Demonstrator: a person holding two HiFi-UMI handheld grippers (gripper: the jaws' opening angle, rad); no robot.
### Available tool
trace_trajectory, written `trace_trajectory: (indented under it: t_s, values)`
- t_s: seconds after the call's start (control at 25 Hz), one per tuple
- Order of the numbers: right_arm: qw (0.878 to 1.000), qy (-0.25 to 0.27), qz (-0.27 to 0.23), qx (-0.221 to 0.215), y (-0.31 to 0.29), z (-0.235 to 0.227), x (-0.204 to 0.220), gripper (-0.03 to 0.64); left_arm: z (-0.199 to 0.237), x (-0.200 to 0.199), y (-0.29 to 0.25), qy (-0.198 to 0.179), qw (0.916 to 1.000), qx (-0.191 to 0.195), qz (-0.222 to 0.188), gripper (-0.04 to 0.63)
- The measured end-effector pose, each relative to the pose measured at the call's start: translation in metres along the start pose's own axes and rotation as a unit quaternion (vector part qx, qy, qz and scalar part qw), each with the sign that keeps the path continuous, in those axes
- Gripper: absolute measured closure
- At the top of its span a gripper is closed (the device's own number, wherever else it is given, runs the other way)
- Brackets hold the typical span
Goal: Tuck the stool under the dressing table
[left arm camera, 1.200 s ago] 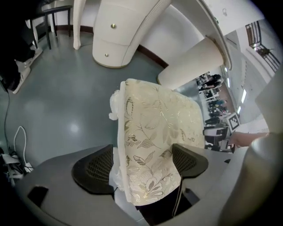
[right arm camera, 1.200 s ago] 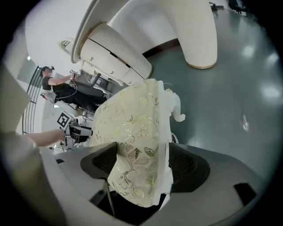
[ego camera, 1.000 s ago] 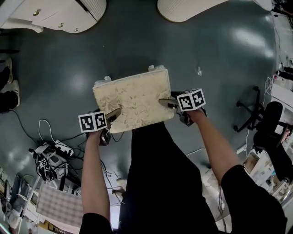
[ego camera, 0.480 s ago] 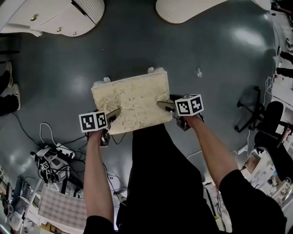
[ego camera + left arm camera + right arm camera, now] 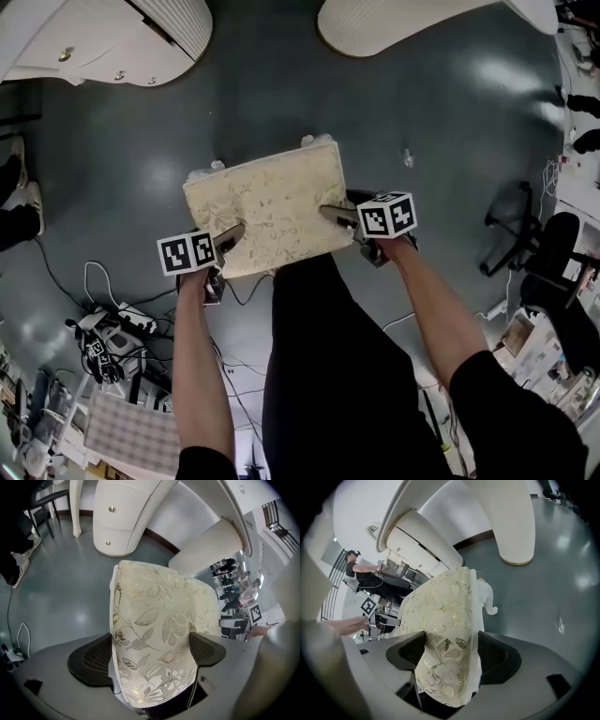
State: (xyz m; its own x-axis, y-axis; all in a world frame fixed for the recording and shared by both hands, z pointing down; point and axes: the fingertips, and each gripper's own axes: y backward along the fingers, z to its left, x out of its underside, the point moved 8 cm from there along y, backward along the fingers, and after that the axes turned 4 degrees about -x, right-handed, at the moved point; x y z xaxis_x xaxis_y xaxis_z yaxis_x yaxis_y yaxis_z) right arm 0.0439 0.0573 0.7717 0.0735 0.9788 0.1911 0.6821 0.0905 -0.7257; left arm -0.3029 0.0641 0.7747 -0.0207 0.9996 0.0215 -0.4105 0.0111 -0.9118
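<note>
We hold the cream, gold-leaf-patterned, rectangular cushioned stool (image 5: 267, 206) by its two short ends, one tool on each. Our left gripper (image 5: 228, 236) bites the near-left edge of the cushion. In the left gripper view its two black ribbed pads (image 5: 91, 660) stand a cushion's thickness apart, with the padded fabric pressed between them. Our right gripper (image 5: 333, 214) takes the right edge the same way, its jaws closed onto the cushion rim from both faces.

The stool sits just in front of our legs, turned slightly off square, over the glossy grey-blue floor (image 5: 450, 122). Two of its white legs (image 5: 309, 141) peek out at the far corners. We cannot tell whether the feet touch the floor.

The white dressing table (image 5: 94, 42) lies ahead, at the top of the head view, well apart from the stool. Its left pedestal is ribbed on the curved side and carries small gold drawer knobs (image 5: 66, 54). A second ribbed white pedestal (image 5: 394, 19) stands to the right, with bare floor between the two. The stool is not under the table.

A tangle of black and white cables (image 5: 117, 323) lies on the floor to our lower left, and a black office chair (image 5: 553, 253) stands at the right edge.
</note>
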Motion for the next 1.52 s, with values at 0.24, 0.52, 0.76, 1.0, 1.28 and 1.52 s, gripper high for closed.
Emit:
trace_trajectory:
  t_s: [0.24,0.52,0.76,1.0,1.28,1.52]
  values:
    - [1.0,-0.007,-0.005,0.001,0.0,-0.01,-0.029,0.307,-0.006,-0.037,-0.001,-0.01,0.9999,-0.008,-0.005,0.087]
    - [1.0,-0.019,-0.012,0.004,0.002,-0.016,-0.053,0.307,-0.011,-0.073,0.002,-0.026,0.9994,-0.022,0.0,0.087]
    - [1.0,-0.02,-0.013,0.001,-0.004,-0.025,-0.087,0.307,-0.017,-0.108,0.004,-0.033,0.9983,-0.046,-0.007,0.112]
    - [1.0,-0.009,-0.011,-0.002,-0.006,-0.034,-0.11,0.307,-0.018,-0.125,0.001,-0.022,0.9986,-0.048,-0.006,0.112]
    - [1.0,0.006,-0.03,-0.005,0.0,-0.042,-0.138,0.307,-0.025,-0.144,0.0,-0.003,0.9987,-0.048,-0.017,0.112]
    - [0.999,0.006,-0.044,-0.004,-0.002,-0.055,-0.161,0.307,-0.028,-0.178,-0.008,-0.019,0.9983,-0.049,-0.025,0.112]
